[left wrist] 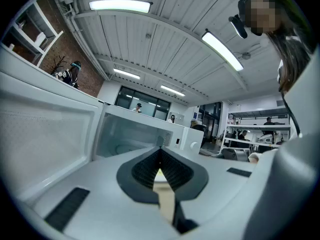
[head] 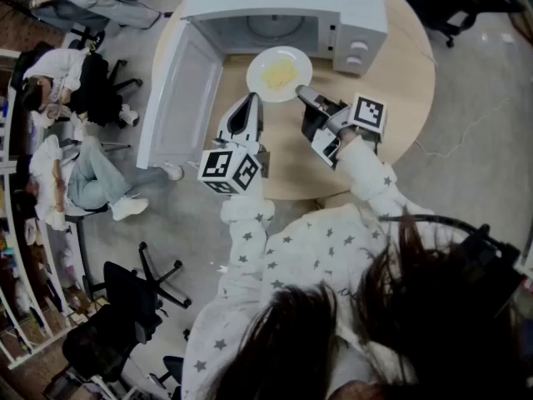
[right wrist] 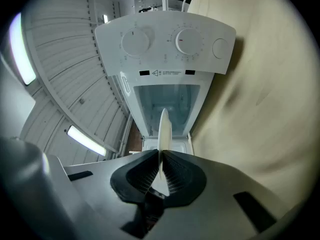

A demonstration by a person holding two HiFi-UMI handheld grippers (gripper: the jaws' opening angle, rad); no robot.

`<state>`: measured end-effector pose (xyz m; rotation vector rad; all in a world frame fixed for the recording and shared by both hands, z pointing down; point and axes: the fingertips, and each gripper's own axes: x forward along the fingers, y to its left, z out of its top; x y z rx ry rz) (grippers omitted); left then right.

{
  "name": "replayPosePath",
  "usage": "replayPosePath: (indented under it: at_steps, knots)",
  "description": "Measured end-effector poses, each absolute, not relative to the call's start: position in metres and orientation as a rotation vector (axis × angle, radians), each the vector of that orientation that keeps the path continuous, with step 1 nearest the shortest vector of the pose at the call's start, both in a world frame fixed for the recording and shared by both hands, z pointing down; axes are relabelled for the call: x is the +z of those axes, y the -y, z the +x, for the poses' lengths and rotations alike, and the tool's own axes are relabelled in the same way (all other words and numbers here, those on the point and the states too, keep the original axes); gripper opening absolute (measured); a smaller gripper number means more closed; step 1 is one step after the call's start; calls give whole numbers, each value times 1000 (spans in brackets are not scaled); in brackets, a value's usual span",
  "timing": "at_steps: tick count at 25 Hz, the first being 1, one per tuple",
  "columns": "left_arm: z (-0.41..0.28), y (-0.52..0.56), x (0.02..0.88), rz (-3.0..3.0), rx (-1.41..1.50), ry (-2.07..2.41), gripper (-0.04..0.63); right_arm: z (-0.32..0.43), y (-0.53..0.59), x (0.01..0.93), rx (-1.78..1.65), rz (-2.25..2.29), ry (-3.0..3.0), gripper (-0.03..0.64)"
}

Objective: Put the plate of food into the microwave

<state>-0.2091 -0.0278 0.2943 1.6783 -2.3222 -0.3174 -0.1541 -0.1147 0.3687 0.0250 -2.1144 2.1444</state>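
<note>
A white plate (head: 279,73) with yellow food (head: 280,75) hangs just in front of the white microwave (head: 283,7), whose door (head: 179,94) stands swung open to the left. My right gripper (head: 305,95) is shut on the plate's near right rim. In the right gripper view the plate (right wrist: 164,126) shows edge-on between the pads (right wrist: 175,176), with the microwave's cavity (right wrist: 167,99) straight ahead. My left gripper (head: 250,100) is just off the plate's near left edge, shut, with nothing seen in it. Beyond the left gripper (left wrist: 160,156) lie the cavity (left wrist: 130,134) and the door (left wrist: 45,129).
The microwave stands on a round wooden table (head: 400,82), its control knobs (head: 356,52) at the right. A person (head: 50,73) sits left of the table beside office chairs (head: 141,298) and shelving (head: 17,248). The open door fills the table's left side.
</note>
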Motion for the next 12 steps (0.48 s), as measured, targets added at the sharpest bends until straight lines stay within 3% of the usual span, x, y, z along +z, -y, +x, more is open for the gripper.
replayPosePath:
  at_steps: [12]
  knots:
    - [-226,46,312,1730,-244,2255,2,-175,141,372,2249,101,2137,20]
